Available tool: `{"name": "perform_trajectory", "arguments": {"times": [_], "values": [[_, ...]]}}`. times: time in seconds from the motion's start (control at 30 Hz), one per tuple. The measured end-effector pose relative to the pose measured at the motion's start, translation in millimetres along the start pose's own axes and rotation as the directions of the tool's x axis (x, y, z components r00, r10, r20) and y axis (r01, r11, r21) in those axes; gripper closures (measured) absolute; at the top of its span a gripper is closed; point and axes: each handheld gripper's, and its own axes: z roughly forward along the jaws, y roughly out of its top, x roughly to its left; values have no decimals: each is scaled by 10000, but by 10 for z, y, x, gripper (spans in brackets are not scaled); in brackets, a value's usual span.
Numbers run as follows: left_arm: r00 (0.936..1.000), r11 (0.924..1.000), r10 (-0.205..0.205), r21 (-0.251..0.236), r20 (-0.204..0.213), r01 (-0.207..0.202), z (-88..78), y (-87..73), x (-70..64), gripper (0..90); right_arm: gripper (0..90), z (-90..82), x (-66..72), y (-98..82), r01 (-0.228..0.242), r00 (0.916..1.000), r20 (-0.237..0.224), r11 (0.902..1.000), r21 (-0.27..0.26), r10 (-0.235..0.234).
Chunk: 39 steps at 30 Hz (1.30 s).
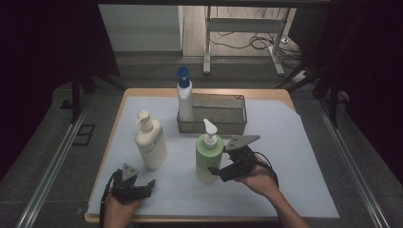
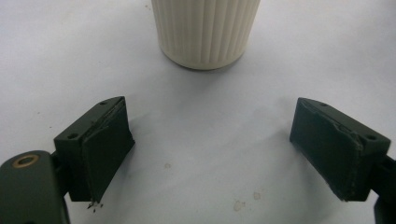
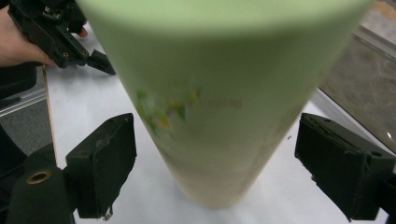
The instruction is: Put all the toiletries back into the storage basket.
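A green pump bottle [image 1: 208, 156] stands upright near the front middle of the white sheet. My right gripper [image 1: 215, 171] reaches in from its right, and in the right gripper view the green bottle [image 3: 219, 93] sits between the jaws of the right gripper [image 3: 212, 140] with a gap on each side, so it is open. My left gripper [image 1: 148, 186] rests at the front left, open and holding nothing. In the left gripper view the ribbed base of a cream pump bottle [image 2: 205, 32] stands just ahead of the left gripper [image 2: 210, 121]. The cream bottle [image 1: 150, 142] is left of the green one.
A white spray bottle with a blue cap [image 1: 184, 97] stands at the left end of a grey metal tray [image 1: 214, 127] at the back middle. The tray's wall [image 3: 364, 70] lies close behind the green bottle. The white sheet [image 1: 285, 156] covers the wooden table.
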Motion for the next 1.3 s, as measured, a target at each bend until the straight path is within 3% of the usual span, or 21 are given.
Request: {"name": "perform_trajectory", "arguments": {"times": [0.7, 1.03, 1.3], "values": [[10000, 10000, -12, 6, 10, 12, 0, 1, 1, 121, 102, 239, 32, 217, 188, 9996, 219, 9998, 81, -190], [10000, 10000, -8, 9, 11, 8, 0, 1, 1, 121, 118, 230, 66, 221, 140, 9983, 556, 9998, 116, -146], [10000, 10000, -23, 7, 8, 23, 0, 2, 0, 121, 121, 197, 56, 227, -151, 9969, 779, 9999, 26, 149]]}}
